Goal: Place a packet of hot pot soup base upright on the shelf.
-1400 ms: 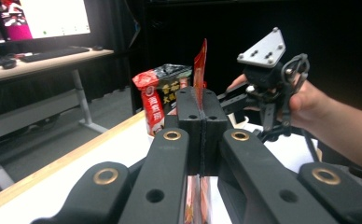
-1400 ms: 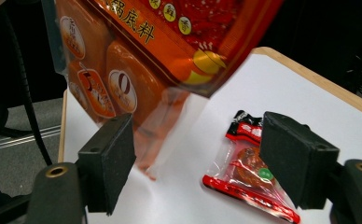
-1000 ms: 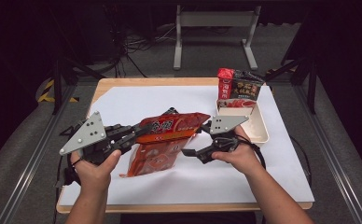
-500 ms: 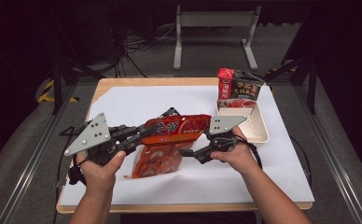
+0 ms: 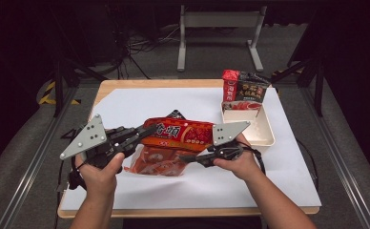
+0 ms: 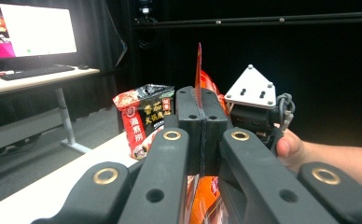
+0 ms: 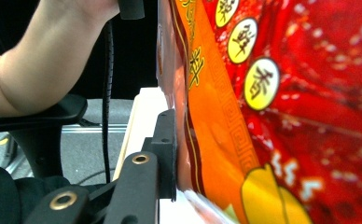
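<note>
A red and orange snack packet [image 5: 178, 133] hangs over the white sheet between both grippers. My left gripper [image 5: 152, 129] is shut on its left end. In the left gripper view the two jaws [image 6: 201, 100] meet on the packet's thin edge [image 6: 199, 60]. My right gripper [image 5: 183, 157] comes in from the right at the packet's lower part [image 5: 157, 164]. Its jaws have just been closing with the packet between them. In the right gripper view the left pad [image 7: 167, 154] presses on the packet [image 7: 281, 116], which hides the other jaw.
A second packet [image 5: 244, 89] stands upright at the far end of a white tray [image 5: 264, 138] at the back right. The white sheet [image 5: 140, 102] covers the wooden table. A desk with a lit monitor [image 6: 30, 28] stands beyond the table.
The right gripper's jaws have closed on the packet's lower part. The packet's top band now lies more level between the two grippers. Both hands have barely shifted.
</note>
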The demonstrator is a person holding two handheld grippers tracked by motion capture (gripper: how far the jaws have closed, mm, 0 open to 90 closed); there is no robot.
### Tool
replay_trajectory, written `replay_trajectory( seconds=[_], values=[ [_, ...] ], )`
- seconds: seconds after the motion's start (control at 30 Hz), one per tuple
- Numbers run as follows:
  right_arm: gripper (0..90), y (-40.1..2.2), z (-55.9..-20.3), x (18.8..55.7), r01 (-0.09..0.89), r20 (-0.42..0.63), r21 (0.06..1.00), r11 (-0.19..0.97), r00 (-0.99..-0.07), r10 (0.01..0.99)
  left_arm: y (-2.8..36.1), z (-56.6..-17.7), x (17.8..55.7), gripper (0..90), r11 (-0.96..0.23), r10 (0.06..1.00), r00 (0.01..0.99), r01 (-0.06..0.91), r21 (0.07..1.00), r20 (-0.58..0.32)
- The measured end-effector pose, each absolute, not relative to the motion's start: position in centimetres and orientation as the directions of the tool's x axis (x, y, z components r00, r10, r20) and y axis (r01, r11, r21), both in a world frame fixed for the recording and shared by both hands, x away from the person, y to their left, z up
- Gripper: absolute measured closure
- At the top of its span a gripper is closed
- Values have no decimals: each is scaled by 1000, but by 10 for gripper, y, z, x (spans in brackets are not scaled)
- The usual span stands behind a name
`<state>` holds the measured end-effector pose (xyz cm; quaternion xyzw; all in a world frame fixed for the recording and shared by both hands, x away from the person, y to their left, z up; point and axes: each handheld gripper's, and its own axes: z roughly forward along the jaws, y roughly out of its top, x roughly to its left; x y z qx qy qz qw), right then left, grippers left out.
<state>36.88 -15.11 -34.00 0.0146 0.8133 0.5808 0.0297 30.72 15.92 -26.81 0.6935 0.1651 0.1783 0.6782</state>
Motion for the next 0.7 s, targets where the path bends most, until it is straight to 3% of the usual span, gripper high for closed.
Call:
replay_trajectory(
  seconds=[0.5,0.7],
  values=[
    [703,-157,-327,364,23,-18,919,393,-995,100,162,-273,314,873,-23,490,872,30,999,-15],
    [703,-162,-321,361,36,-25,899,437,-991,133,161,-276,315,705,-52,547,837,13,999,18]
  ],
)
